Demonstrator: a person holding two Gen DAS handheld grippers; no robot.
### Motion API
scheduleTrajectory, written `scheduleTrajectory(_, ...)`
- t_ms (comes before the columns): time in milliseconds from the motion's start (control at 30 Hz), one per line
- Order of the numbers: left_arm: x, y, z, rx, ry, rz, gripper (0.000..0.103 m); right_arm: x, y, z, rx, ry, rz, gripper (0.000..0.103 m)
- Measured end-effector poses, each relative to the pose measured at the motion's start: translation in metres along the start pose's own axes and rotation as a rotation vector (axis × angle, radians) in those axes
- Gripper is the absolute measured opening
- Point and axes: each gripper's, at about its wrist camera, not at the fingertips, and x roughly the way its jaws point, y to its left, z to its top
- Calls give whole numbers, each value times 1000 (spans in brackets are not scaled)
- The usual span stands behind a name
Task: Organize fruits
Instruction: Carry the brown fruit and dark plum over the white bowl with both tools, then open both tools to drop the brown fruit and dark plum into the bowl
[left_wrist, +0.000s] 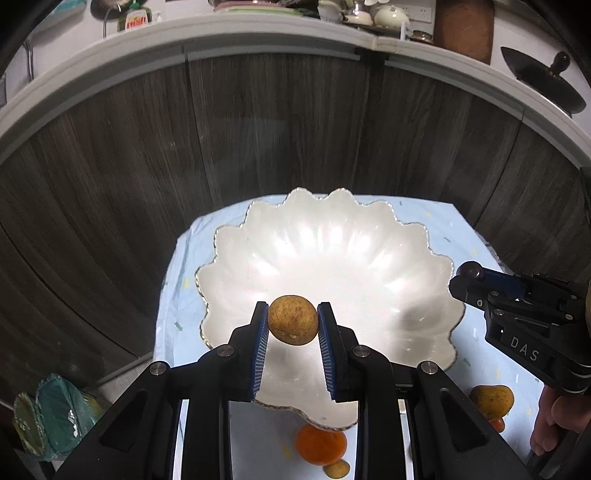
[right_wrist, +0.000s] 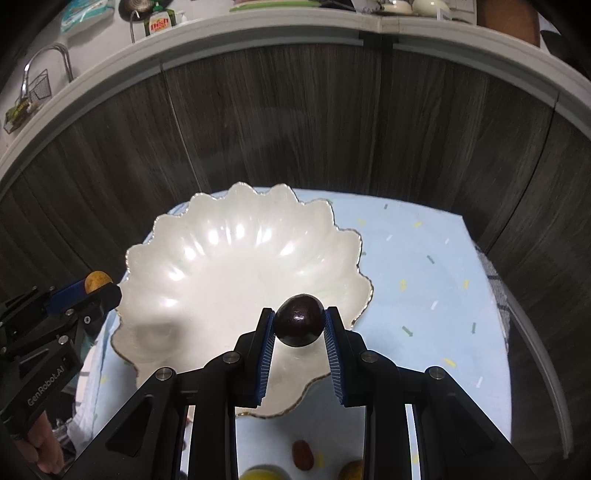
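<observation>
Two grippers over scalloped white bowl (left_wrist: 325, 258): left gripper (left_wrist: 292, 325) fingers clamp tan fruit (left_wrist: 292, 319); right gripper (right_wrist: 300, 326) fingers clamp dark plum (right_wrist: 300, 319). Orange (left_wrist: 320, 443) shows only in left view.

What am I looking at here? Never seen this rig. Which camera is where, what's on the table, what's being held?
No robot arm: a person carries a two-finger gripper in each hand, each with a fisheye camera looking along its fingers.

The left camera's picture shows the left gripper shut on a small round brown fruit. The right camera's picture shows the right gripper shut on a dark glossy fruit. Each camera also catches the other gripper at its edge.

Both hang over a white scalloped bowl, which looks empty, on a light blue cloth. Nearer the person lie more fruits: an orange one and a yellowish-brown one.
</observation>
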Motion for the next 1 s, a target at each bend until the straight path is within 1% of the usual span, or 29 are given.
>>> scheduleTrajectory(367, 30, 1, -3, -10, 90, -8, 28, 30, -5, 1, 15, 85, 4, 28)
scheduleTrajectory(433, 31, 1, -4, -9, 96, -6, 37, 33, -6, 0, 20, 99, 6, 28)
scheduleTrajectory(467, 31, 1, -4, -9, 94, 2, 45, 33, -6, 0, 24, 101, 5, 29)
scheduleTrajectory(500, 31, 1, -4, -8, 92, 6, 50, 33, -7, -1, 25, 103, 3, 29)
scheduleTrajectory(533, 30, 1, -4, -5, 89, 11, 52, 33, -7, -1, 25, 105, 1, 30)
scheduleTrajectory(600, 30, 2, -4, -3, 91, 22, 55, 32, -7, 0, 24, 102, -12, 40)
scheduleTrajectory(633, 29, 2, -3, -5, 91, 23, 56, 31, -7, 0, 25, 94, -21, 52)
scheduleTrajectory(667, 28, 3, -3, -7, 89, 24, 58, 28, -7, 0, 25, 82, -30, 60)
scheduleTrajectory(767, 23, 6, -1, -12, 78, 42, 66, 22, -5, 2, 17, 58, -45, 66)
scheduleTrajectory(800, 21, 7, 0, -15, 71, 44, 68, 20, -4, 3, 16, 54, -46, 67)
scheduleTrajectory(867, 17, 8, 1, -20, 64, 53, 72, 14, -2, 4, 15, 40, -46, 71)
scheduleTrajectory(933, 10, 9, 3, -23, 52, 54, 73, 9, 0, 4, 14, 26, -47, 75)
scheduleTrajectory(1000, 5, 9, 4, -25, 44, 62, 78, 4, 1, 5, 16, 14, -50, 76)
